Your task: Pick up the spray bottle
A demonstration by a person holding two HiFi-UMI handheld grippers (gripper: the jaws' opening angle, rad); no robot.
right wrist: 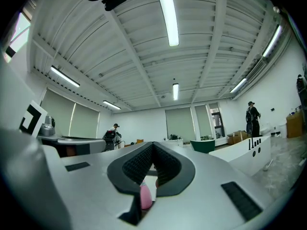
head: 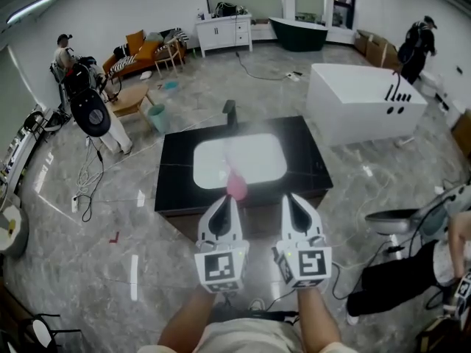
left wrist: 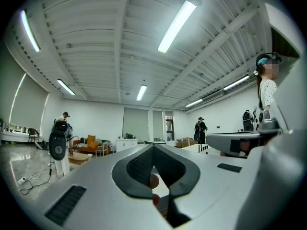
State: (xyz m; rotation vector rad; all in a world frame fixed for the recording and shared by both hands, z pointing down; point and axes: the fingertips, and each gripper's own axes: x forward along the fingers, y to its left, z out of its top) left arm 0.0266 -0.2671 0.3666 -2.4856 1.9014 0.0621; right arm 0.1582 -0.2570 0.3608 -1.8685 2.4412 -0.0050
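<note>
The pink plastic spray bottle (head: pixel 237 185) sits at the near rim of the white sink basin (head: pixel 254 147) in the black countertop (head: pixel 309 164), just ahead of the left gripper (head: pixel 227 198); that one and the right gripper (head: pixel 292 197) both have their jaws pressed together on nothing; if one arrives unopened, its tip may well knock the bottle over.

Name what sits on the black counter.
A white sink, a black tap behind it, a pink bottle at its front. The left gripper and right gripper cover part of the counter's front edge.

Side by side, left tongs (head: pixel 225 201) and right tongs (head: pixel 291 198) point forward, closed.
</note>
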